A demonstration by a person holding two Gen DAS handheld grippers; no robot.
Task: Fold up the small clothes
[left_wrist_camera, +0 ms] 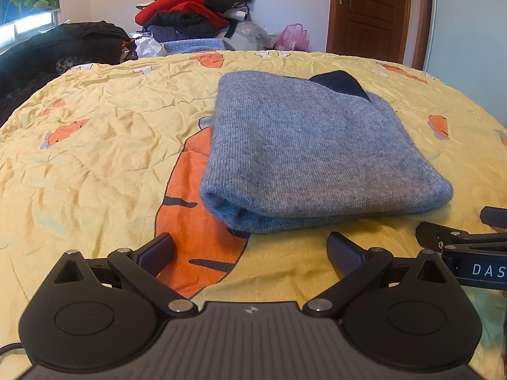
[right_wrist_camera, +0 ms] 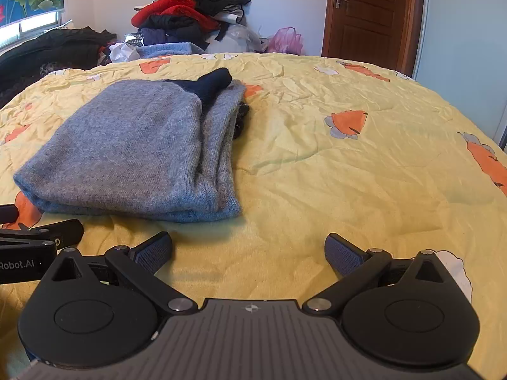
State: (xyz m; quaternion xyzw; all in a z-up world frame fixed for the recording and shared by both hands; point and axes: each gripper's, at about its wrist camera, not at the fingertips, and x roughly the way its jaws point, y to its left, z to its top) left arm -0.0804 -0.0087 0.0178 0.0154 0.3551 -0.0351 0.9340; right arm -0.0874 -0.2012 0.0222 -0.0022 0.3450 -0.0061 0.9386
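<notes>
Grey knit is what fills my view: a folded grey sweater (left_wrist_camera: 304,155) lies flat on the bed's yellow quilt (left_wrist_camera: 95,145), with a dark navy piece (left_wrist_camera: 340,84) poking out of the fold at its far edge. From my left gripper (left_wrist_camera: 250,253) the sweater sits at twelve o'clock, just beyond the fingertips and not touching them. My left fingers (left_wrist_camera: 157,253) are spread wide with nothing between them but a printed orange carrot (left_wrist_camera: 196,221) on the quilt. I hold this gripper low and level, nearly parallel to the bed, pointing toward the far wall.

My right gripper (right_wrist_camera: 248,253) is posed the same way, low and level. Its fingers (right_wrist_camera: 343,258) are also wide apart and empty, over bare quilt (right_wrist_camera: 348,174). From here the sweater (right_wrist_camera: 133,152) lies at about eleven o'clock, its near hem close to my left finger but apart from it. Each gripper shows at the edge of the other's view, side by side, near each other.

Beyond the bed at twelve o'clock stands a heap of clothes (right_wrist_camera: 190,9), red and black, and at one o'clock a brown wooden door (right_wrist_camera: 367,12).
</notes>
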